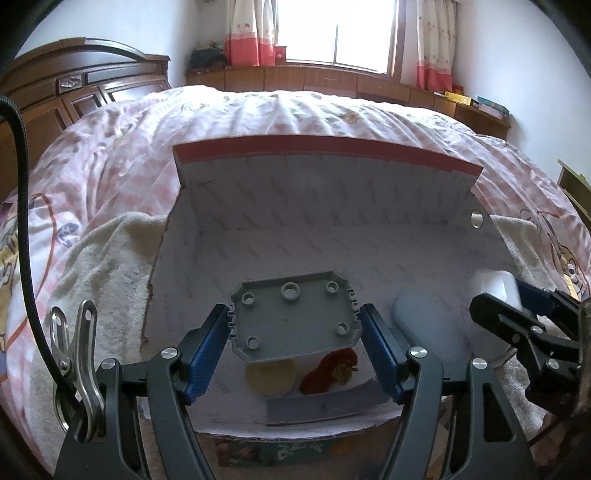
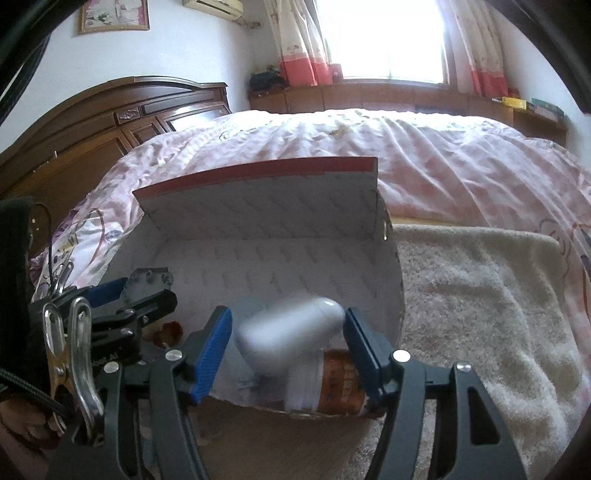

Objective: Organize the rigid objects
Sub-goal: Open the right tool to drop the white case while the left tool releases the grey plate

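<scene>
The grey plate (image 1: 293, 319) is clamped between the left gripper (image 1: 295, 343) jaws above the box (image 1: 317, 236) interior for placement. The right gripper (image 2: 288, 350) jaws are released; the blurred white capsule (image 2: 291, 332) lies between them, over the box's right edge.

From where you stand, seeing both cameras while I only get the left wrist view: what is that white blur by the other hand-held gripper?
Observer: A rounded white case, blurred, between the fingers of the right hand-held gripper, over the box.
Operator: Anything under it?
Observer: Yes, a brown-labelled bottle lying on its side at the box's near wall.
Operator: Anything on the room's wall I'm missing?
Observer: A framed picture hangs above the headboard.
</scene>
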`<state>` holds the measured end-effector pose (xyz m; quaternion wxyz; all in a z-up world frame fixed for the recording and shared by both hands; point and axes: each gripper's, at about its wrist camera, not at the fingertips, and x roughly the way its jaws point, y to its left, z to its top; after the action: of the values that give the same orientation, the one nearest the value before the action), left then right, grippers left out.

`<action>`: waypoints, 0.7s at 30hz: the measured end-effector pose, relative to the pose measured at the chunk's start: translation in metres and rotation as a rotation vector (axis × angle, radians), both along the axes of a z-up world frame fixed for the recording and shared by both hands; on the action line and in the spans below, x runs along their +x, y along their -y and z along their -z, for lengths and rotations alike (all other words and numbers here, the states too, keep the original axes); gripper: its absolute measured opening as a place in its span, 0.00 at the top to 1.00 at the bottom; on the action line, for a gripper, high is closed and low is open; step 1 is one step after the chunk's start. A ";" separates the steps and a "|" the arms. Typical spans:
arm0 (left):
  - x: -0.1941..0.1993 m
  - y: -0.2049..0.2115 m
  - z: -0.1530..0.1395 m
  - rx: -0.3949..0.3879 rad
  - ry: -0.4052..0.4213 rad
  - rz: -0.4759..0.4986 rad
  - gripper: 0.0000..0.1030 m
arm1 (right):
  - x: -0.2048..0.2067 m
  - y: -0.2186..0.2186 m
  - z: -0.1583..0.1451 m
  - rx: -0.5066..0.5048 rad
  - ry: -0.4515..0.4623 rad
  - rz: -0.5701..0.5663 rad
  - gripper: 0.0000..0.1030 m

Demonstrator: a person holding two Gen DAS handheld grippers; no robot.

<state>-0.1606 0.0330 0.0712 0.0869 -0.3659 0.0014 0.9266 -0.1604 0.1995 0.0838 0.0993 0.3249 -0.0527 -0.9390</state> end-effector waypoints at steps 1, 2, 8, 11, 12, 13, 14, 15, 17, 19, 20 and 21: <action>-0.001 0.000 0.001 -0.003 0.009 -0.002 0.30 | 0.000 0.000 0.000 -0.001 -0.002 0.004 0.31; -0.002 -0.001 0.003 -0.007 0.015 -0.003 0.30 | 0.000 -0.001 0.000 -0.003 -0.003 0.008 0.30; -0.001 -0.002 0.004 -0.018 0.010 -0.010 0.30 | 0.003 0.000 -0.002 -0.018 -0.011 0.001 0.29; 0.000 -0.002 0.003 -0.018 0.005 -0.013 0.30 | 0.006 0.000 -0.002 -0.026 -0.013 -0.001 0.30; 0.000 -0.001 0.003 -0.017 0.001 -0.014 0.29 | 0.007 0.000 -0.002 -0.028 -0.013 -0.002 0.29; 0.001 -0.001 0.002 -0.018 -0.003 -0.016 0.28 | 0.007 -0.001 -0.002 -0.031 -0.014 -0.003 0.29; 0.001 -0.001 0.001 -0.020 -0.007 -0.018 0.25 | 0.008 0.000 -0.002 -0.031 -0.014 -0.004 0.29; 0.001 -0.001 0.001 -0.022 -0.009 -0.021 0.25 | 0.009 0.000 -0.002 -0.032 -0.015 -0.004 0.29; 0.001 0.000 0.000 -0.021 -0.010 -0.022 0.25 | 0.010 0.000 -0.003 -0.035 -0.015 -0.006 0.29; 0.001 0.000 -0.001 -0.018 -0.008 -0.021 0.25 | 0.011 0.001 -0.003 -0.037 -0.016 -0.007 0.29; 0.001 0.000 -0.001 -0.017 -0.007 -0.021 0.25 | 0.011 0.001 -0.003 -0.038 -0.016 -0.008 0.29; 0.001 0.000 -0.001 -0.015 -0.006 -0.020 0.25 | 0.012 0.001 -0.003 -0.039 -0.016 -0.009 0.29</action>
<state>-0.1593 0.0325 0.0725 0.0750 -0.3639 0.0051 0.9284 -0.1489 0.1985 0.0870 0.1101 0.3154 -0.0687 -0.9400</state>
